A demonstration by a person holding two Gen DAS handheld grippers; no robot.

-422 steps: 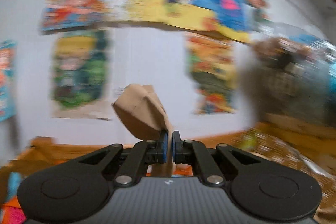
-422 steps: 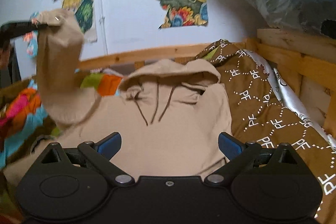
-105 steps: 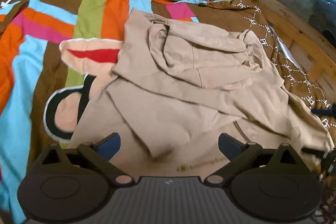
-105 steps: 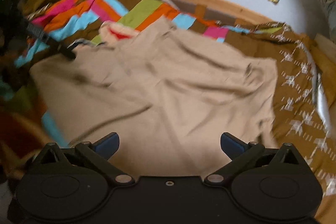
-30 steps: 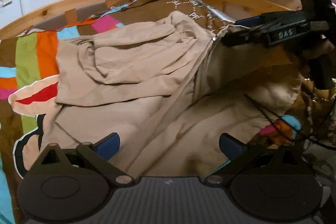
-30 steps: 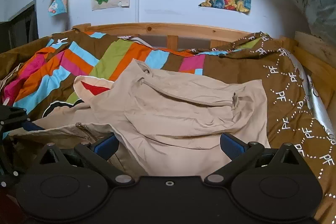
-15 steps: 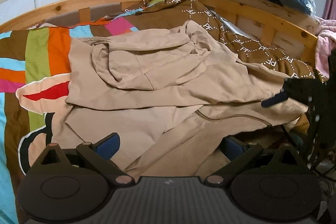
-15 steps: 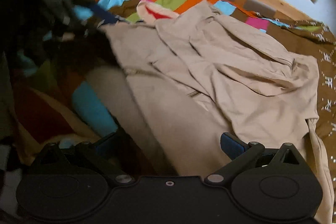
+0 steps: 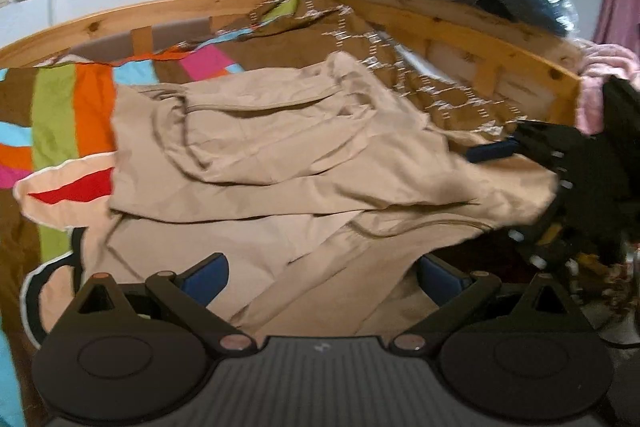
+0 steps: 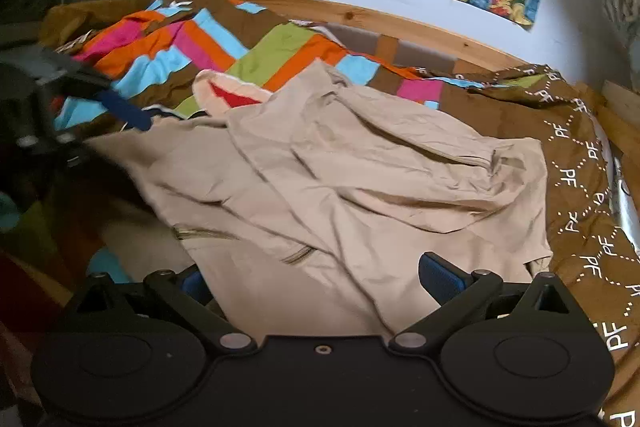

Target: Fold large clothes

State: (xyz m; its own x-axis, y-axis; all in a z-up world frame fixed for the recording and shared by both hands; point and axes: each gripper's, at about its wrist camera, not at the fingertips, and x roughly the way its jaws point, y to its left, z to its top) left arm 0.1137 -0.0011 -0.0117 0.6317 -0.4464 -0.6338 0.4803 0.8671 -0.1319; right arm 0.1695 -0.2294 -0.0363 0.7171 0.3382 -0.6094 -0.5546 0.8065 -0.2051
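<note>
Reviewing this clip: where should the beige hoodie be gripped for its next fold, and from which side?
Probably the hem of the beige hoodie hanging over the bed's near edge. Come from the near side with the open left gripper and open right gripper: the upper folded layers lie flat.

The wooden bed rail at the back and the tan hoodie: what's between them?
In the right wrist view, the colourful striped blanket covers the stretch between the wooden rail and the tan hoodie.

Hoodie (image 10: 360, 167) hem hidden behind right gripper (image 10: 320, 277).
</note>
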